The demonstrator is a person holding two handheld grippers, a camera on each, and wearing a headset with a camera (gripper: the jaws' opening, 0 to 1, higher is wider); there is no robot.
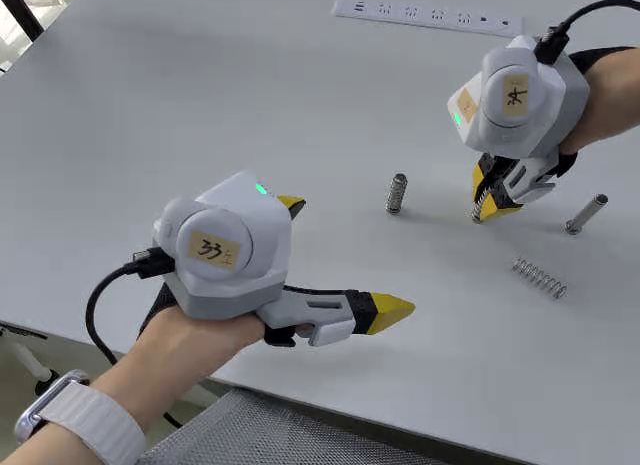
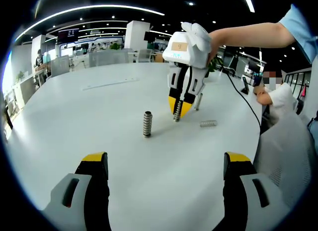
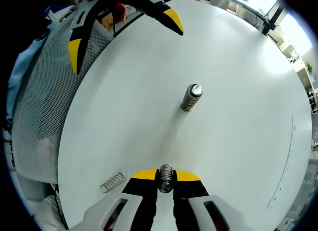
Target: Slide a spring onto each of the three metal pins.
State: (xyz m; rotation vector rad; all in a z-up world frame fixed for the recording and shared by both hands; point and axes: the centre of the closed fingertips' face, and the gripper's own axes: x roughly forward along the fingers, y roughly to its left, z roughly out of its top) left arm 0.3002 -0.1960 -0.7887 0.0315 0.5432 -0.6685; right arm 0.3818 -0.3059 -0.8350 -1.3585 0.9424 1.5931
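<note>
Bench point(image 1: 200, 105), pale grey, carries every part. Left gripper point(image 1: 345, 253), at 7 o'clock in the head view, is held above the bench edge with its jaws spread wide and nothing between them. Right gripper point(image 1: 485, 207), at 2 o'clock, points down with its jaws drawn narrow onto the second pin point(image 3: 166, 177), which stands upright on the bench, spring-clad. Power strip point(image 1: 425, 14) lies at 12 to 1 o'clock along the far edge. First pin point(image 1: 397, 193), also upright and spring-clad, stands just at 9 o'clock of the right gripper, apart from it. Third pin point(image 1: 586, 214), bare, lies on its side at 3 o'clock. Loose spring point(image 1: 540, 278) lies flat at 4 o'clock, near the third pin but not touching it.
</note>
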